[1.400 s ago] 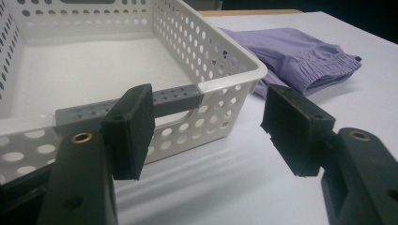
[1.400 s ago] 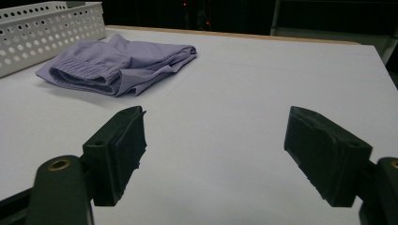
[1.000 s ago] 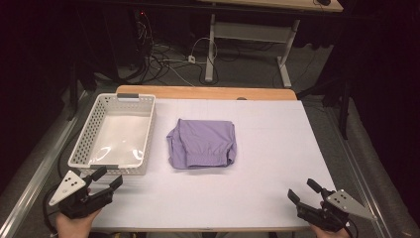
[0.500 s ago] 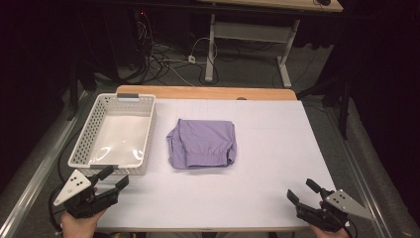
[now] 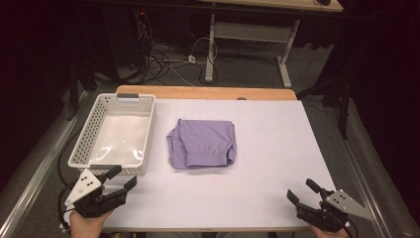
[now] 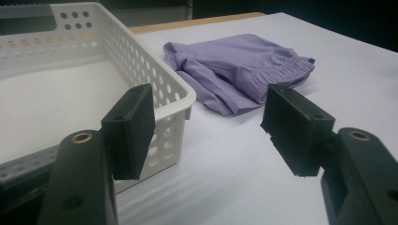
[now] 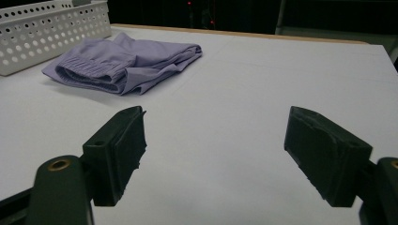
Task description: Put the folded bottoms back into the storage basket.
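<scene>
At the lower left of the high view, the left gripper (image 5: pixel 122 178) sits just below the near end of the white basket (image 5: pixel 81 144), jaws spread wide with nothing between them. The folded purple cloth (image 5: pixel 202 144) lies in the middle of the frame on the white table (image 5: pixel 277 144), just right of the basket. At the lower right, the right gripper (image 5: pixel 303 191) is also spread wide and empty.

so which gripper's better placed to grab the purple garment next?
Left, probably. The left gripper sits open by the basket, nearer the folded garment. The right gripper, also open, is farther away.
</scene>
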### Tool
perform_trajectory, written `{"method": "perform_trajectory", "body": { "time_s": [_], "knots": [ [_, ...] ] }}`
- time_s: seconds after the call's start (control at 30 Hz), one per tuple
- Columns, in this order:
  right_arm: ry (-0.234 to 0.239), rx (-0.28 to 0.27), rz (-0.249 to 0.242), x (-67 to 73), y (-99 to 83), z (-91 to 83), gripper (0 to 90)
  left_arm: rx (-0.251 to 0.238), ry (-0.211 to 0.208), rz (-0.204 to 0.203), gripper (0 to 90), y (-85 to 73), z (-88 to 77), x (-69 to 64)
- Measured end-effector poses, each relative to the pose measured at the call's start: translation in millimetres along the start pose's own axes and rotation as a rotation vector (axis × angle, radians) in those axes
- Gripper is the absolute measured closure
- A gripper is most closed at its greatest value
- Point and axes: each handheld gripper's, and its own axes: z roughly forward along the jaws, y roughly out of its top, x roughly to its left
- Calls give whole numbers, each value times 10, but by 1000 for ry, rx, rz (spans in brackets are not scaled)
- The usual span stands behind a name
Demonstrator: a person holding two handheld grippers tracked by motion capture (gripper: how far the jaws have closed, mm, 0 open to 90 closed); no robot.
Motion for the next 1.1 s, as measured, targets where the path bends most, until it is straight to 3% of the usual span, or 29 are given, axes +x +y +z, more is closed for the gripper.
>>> {"method": "perform_trajectory", "body": {
  "time_s": [0.3, 0.53, 0.67, 1.1],
  "knots": [
    [1, -3, -2, 5, 0, -3, 220, 12, -20, 29, 334, 26, 65, -69],
    [-4, -2, -2, 4, 0, -4, 220, 25, -56, 25, 337, 70, 115, -110],
    [-8, -3, 3, 3, -1, -8, 220, 47, -65, 64, 338, 100, 178, -170],
    [4, -6, 0, 6, -3, -10, 220, 26, -143, 87, 337, 271, 406, -368]
  ]
}}
